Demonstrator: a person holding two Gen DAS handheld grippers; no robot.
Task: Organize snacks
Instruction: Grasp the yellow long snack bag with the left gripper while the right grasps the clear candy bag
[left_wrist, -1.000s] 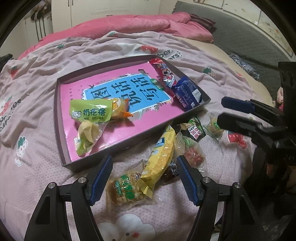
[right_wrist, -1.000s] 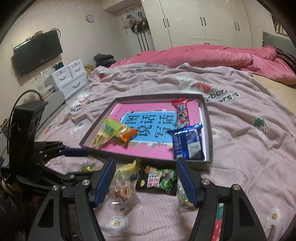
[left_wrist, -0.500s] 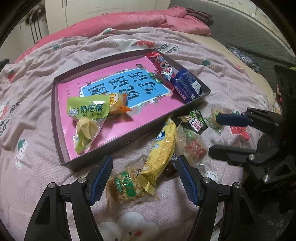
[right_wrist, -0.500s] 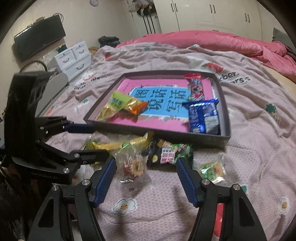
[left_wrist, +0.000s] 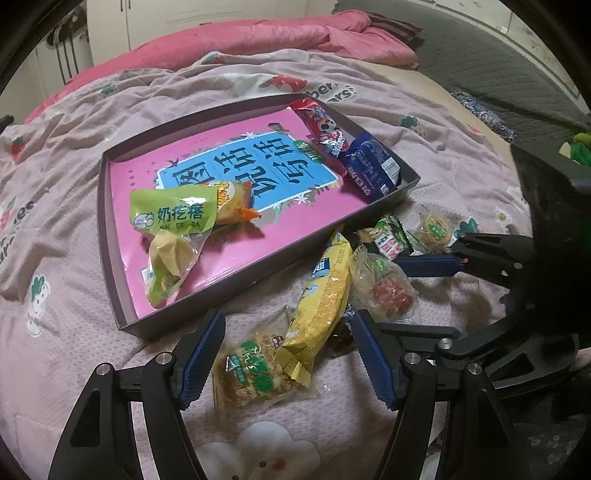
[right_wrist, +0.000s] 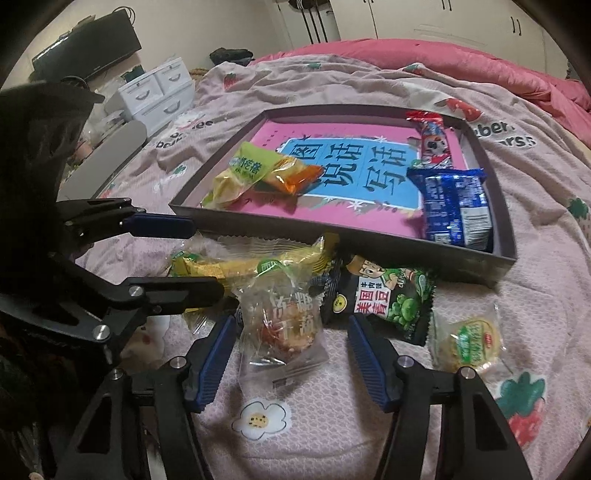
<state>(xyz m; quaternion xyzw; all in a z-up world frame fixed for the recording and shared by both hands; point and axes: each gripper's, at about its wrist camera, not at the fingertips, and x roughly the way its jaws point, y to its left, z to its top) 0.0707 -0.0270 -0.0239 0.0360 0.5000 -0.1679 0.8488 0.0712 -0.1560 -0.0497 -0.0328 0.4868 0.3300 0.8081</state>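
Risk 1: the right hand-held gripper (right_wrist: 290, 354) straddles the clear packet (right_wrist: 282, 328) with its jaws apart, just closing in, pads not yet on the film. The wrapper is loose and slick; in my judgement a pinch on film alone, missing the red-and-orange contents, would let it slide out on lift.

Risk 2: the clear packet lies touching the yellow packet (left_wrist: 325, 295) and the black-and-green bean packet (right_wrist: 380, 299). A closing jaw could catch a neighbour's edge and drag it along.

Risk 3: the left hand-held gripper (left_wrist: 288, 362), jaws apart and empty, hovers over the rice-cracker packet (left_wrist: 255, 373) and the yellow packet's lower end. Both grippers work the same crowded patch; the left one's lower finger (right_wrist: 173, 291) lies just beside the clear packet, so a bump looks possible.

Risk 4: the bed cover (right_wrist: 325, 398) is soft; pressing down may sink the packet rather than trap it.

Snack state: the tray (left_wrist: 107, 236) on the bed holds a green packet (left_wrist: 173, 218), a red packet (left_wrist: 321, 127) and a blue packet (left_wrist: 373, 168). Five packets remain on the cover just beside its near wall, including a round one (right_wrist: 471, 341).
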